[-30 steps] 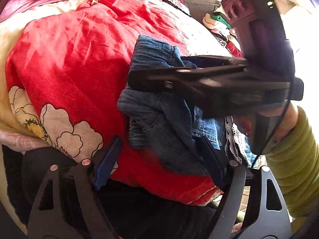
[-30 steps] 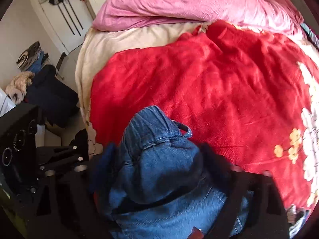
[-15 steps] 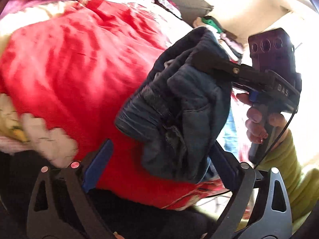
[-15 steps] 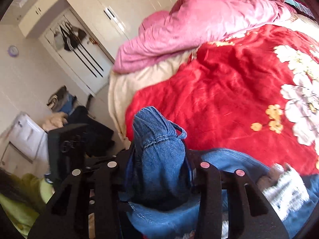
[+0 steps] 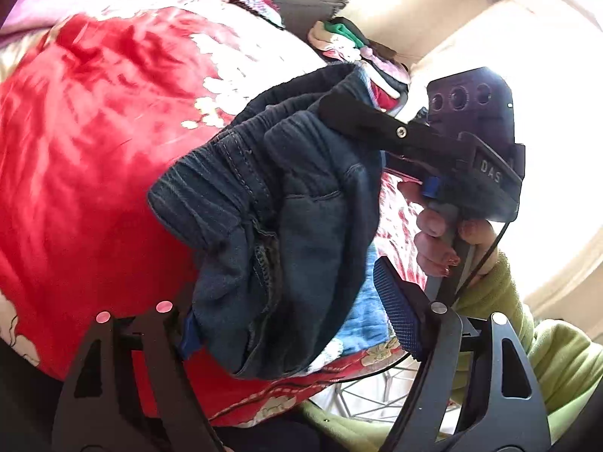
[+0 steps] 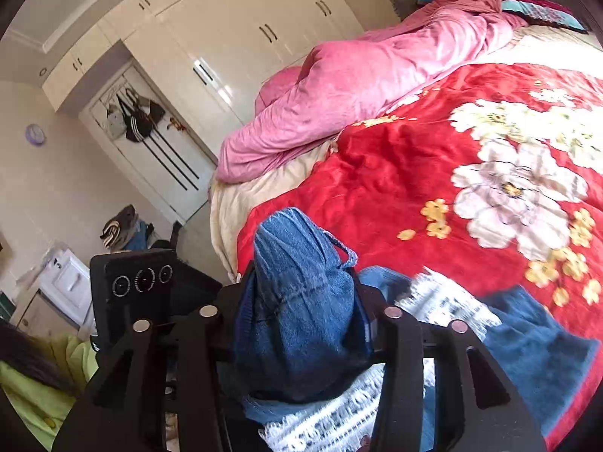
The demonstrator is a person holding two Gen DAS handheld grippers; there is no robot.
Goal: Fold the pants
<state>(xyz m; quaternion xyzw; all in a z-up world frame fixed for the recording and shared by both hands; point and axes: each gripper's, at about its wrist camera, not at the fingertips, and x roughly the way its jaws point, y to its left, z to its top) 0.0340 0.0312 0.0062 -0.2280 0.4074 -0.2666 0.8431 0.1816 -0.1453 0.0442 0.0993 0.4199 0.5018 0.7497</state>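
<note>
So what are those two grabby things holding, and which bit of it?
Both hold the blue denim pants, bunched at the waistband: the right tool squeezes it while opening; the closing left tool has it between its pads.

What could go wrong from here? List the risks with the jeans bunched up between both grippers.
1. The right gripper pinches a thick wad of jeans while its jaws are opening; the denim may slip out.
2. The left gripper is closing around loose folds and may clamp extra layers, creasing the fold.

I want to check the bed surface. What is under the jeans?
Under the jeans lie a red floral blanket and a white lace cloth. The part directly beneath them is covered.
</note>
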